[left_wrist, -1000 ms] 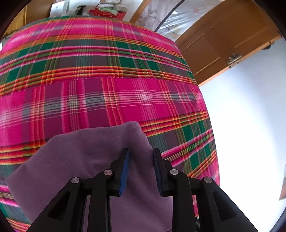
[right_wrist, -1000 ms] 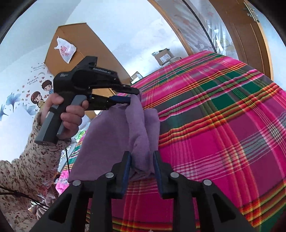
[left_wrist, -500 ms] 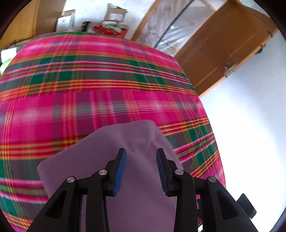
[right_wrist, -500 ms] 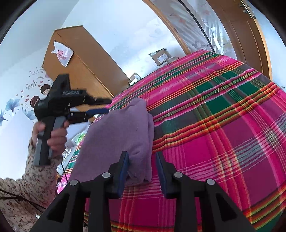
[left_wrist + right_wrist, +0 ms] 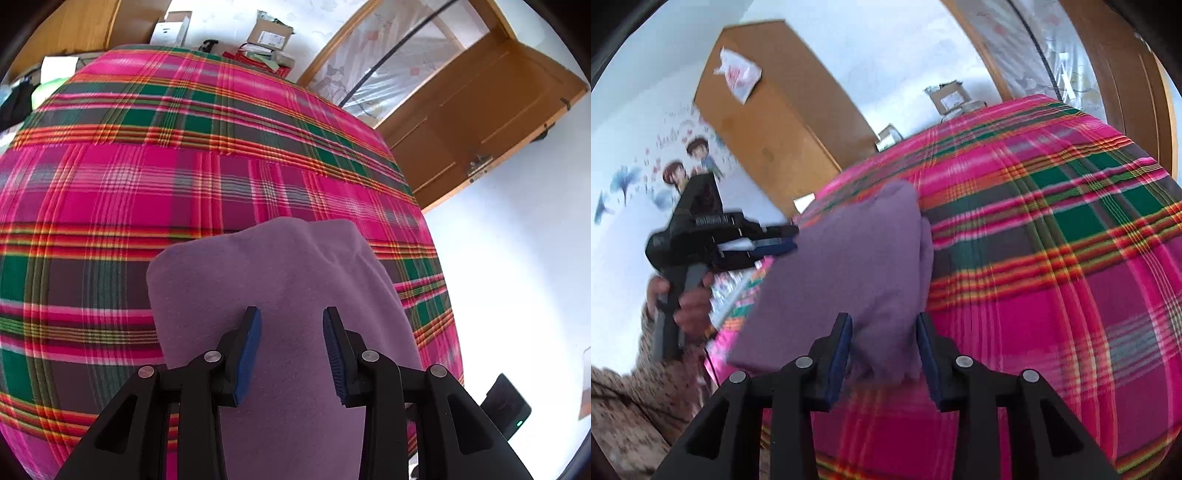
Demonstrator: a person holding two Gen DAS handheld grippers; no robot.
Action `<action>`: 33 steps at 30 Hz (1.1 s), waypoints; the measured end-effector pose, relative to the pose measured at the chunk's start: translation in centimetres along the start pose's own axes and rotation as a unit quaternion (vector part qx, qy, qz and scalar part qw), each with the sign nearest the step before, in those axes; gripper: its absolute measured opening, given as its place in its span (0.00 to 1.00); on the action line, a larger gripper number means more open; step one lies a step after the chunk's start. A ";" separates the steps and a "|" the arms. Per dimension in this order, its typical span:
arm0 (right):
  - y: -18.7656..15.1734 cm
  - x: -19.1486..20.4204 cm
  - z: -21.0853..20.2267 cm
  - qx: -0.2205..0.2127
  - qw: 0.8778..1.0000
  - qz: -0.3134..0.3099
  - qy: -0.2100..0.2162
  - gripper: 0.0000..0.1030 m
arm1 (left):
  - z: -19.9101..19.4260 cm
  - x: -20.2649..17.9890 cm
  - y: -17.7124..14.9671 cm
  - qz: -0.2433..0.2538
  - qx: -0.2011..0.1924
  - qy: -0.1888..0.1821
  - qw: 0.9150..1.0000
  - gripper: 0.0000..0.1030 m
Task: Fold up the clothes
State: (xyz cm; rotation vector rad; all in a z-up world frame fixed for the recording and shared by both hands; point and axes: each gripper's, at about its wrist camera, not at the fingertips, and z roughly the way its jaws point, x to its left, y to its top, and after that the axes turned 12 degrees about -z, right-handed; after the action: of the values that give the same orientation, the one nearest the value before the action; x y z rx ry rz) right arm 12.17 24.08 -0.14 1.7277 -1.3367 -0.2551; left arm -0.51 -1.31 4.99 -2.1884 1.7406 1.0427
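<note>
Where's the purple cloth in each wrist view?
Left wrist: purple cloth lower centre, running under the left gripper, whose jaws stand apart above it.
Right wrist: cloth centre-left, its near end between the right gripper's parted jaws, which have just been opening.
Shared landmark: the plaid bedspread it lies on.

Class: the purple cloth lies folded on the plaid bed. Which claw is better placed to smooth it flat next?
Probably the left claw: it hangs open directly over the purple cloth. The right claw, also open, sits only at the cloth's near edge.
</note>
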 end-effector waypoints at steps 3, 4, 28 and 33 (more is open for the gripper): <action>-0.6 0.1 -0.5 0.010 0.999 -0.015 -0.030 0.32 | 0.0 0.2 0.0 -0.004 0.001 -0.008 1.000 0.35; -0.8 0.0 -0.8 0.013 0.999 -0.016 -0.038 0.28 | 0.1 0.3 0.0 -0.007 0.002 -0.011 1.000 0.35; 2.7 2.5 -0.8 -0.014 0.996 -0.062 -0.065 0.22 | -3.1 6.1 -4.6 -0.062 0.003 -0.032 0.998 0.40; 1.9 2.6 1.4 0.014 0.995 -0.066 -0.067 0.22 | -2.8 7.4 -6.1 -0.077 0.024 -0.044 0.996 0.42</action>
State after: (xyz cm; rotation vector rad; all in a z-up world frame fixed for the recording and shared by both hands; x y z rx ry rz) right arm 11.02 21.09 1.42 1.8534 -1.3287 -0.4355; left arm 6.74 -6.78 0.86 -2.1736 1.5184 1.0329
